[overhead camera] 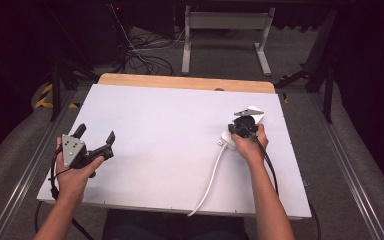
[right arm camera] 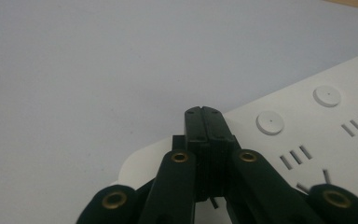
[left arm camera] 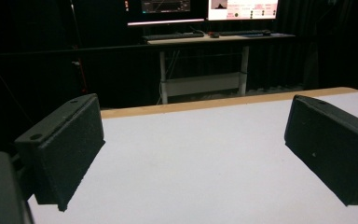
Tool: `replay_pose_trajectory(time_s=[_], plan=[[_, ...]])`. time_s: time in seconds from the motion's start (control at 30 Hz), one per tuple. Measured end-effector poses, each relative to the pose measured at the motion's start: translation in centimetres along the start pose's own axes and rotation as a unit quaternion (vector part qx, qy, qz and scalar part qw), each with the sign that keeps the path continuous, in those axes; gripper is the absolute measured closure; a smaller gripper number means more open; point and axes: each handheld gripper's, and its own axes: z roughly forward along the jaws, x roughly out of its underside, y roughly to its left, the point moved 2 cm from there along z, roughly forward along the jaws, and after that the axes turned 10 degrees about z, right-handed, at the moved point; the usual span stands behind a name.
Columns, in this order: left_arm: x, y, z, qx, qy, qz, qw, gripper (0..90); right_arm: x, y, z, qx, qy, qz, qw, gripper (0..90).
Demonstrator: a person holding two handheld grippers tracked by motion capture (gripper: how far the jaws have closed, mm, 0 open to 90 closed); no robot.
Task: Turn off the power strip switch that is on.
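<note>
Right tool [overhead camera: 244, 124] pressed closed over power strip [overhead camera: 231, 136] at desk [overhead camera: 155, 120] right, likely toward a switch. Left tool [left arm camera: 196, 154] spread wide, idle above bare desk. Closed tips [right arm camera: 207, 122] over strip's cord end.

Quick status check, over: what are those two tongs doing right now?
Left tongs open, held at the table's left side. Right tongs shut, empty, over the white power strip. Strip's cable trails off the near edge. Nothing in the way.

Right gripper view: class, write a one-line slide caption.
Closed right gripper poised over a white power strip on the white table.
</note>
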Motion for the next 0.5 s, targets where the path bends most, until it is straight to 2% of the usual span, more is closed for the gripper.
replay_pose_trajectory(time_s=[0.13,0.2,0.27,0.33,0.4,0.5], plan=[[0.0,0.2,-0.1,-0.003,0.0,-0.004,1.0,5.2,-0.1,0.2,0.0,0.006,0.006,-0.004,1.0,90.0],[0.1,0.3,-0.1,-0.003,0.0,-0.008,1.0,5.2,-0.4,0.1,-0.2,0.002,0.002,0.011,0.9999,90.0],[0.1,0.4,-0.1,-0.004,0.0,-0.007,1.0,5.2,-0.6,-0.1,-0.3,0.002,0.006,0.014,0.9999,90.0],[0.1,0.5,-0.1,-0.003,-0.001,-0.007,1.0,5.3,-0.7,-0.4,-0.6,-0.006,-0.01,0.021,0.9997,90.0],[0.1,0.7,0.0,-0.005,0.0,-0.008,1.0,5.3,-1.2,-0.6,-1.7,-0.012,-0.029,0.011,0.9994,90.0],[0.1,0.7,0.0,-0.008,0.001,-0.008,0.9999,5.3,-1.5,-0.7,-2.6,-0.015,-0.04,0.014,0.999,90.0]])
